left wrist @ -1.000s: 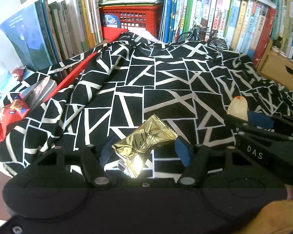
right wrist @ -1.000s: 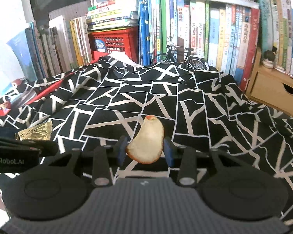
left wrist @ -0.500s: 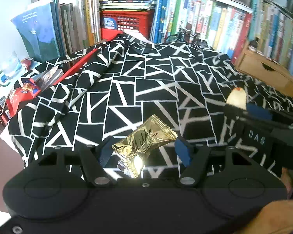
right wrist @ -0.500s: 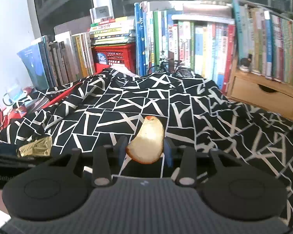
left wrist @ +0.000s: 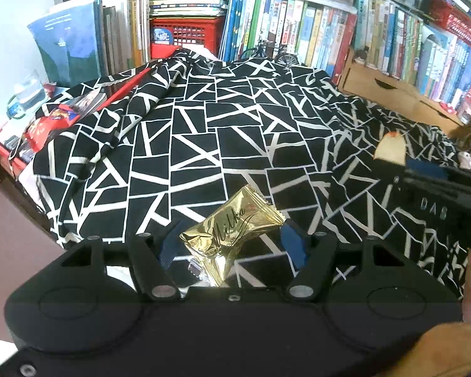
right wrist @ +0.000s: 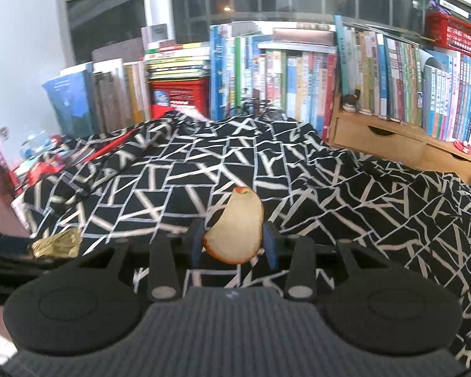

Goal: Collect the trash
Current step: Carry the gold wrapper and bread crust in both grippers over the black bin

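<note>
left gripper (left wrist: pixel 230 245): clamped on gold wrapper (left wrist: pixel 232 235)
right gripper (right wrist: pixel 234 245): pinching apple slice (right wrist: pixel 235 229)
change: both lifted back off the patterned cloth (left wrist: pixel 204 132), bin next

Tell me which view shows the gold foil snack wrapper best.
The left wrist view: the gold foil snack wrapper fills the centre between the left tool's blue pads, its printed script readable. The right wrist view shows the wrapper only small, blurred and side-on at the lower left edge.

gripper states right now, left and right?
Left gripper: closed on the gold candy wrapper.
Right gripper: closed on the apple slice.
</note>
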`<action>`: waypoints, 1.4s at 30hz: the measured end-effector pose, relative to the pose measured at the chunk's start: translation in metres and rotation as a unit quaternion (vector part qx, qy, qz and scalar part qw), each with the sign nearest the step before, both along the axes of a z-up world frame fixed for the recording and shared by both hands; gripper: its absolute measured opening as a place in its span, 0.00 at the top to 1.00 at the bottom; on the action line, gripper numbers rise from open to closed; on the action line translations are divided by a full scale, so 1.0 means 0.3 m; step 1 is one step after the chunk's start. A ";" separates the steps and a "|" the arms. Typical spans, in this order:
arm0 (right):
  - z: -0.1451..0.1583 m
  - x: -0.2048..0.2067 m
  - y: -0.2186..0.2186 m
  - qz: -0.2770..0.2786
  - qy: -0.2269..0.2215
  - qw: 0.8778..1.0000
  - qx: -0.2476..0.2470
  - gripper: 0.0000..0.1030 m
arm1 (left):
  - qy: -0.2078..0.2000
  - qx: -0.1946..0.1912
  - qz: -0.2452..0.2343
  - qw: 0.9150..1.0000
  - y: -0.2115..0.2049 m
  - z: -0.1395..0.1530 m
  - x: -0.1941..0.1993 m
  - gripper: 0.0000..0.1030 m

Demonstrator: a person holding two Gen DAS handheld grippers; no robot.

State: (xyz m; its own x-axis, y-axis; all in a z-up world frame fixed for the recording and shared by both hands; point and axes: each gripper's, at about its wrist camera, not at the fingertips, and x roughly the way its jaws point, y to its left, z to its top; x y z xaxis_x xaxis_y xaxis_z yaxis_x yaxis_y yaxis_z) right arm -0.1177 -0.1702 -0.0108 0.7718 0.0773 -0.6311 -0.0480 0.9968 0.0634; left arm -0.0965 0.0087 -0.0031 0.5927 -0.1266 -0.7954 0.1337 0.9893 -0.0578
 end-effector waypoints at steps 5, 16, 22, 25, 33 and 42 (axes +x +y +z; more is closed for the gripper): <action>-0.026 -0.072 0.052 0.033 0.009 0.999 0.008 0.57 | 0.004 0.004 0.026 1.000 0.035 -0.016 -0.080 0.36; -0.076 -0.291 0.245 0.054 0.031 0.998 -0.014 0.57 | 0.041 -0.005 0.016 0.999 0.149 -0.120 -0.225 0.36; -0.108 -0.393 0.366 0.038 0.050 0.998 -0.024 0.57 | 0.048 0.005 -0.014 0.999 0.246 -0.161 -0.293 0.36; -0.124 -0.436 0.424 0.034 0.056 0.997 -0.027 0.57 | 0.062 -0.001 -0.012 0.998 0.299 -0.188 -0.323 0.36; -0.183 -0.490 0.557 0.042 0.080 0.996 -0.028 0.56 | 0.090 0.002 0.000 0.996 0.425 -0.264 -0.384 0.36; -0.255 -0.504 0.646 0.059 0.105 0.992 -0.035 0.56 | 0.122 0.002 0.006 0.993 0.492 -0.365 -0.407 0.36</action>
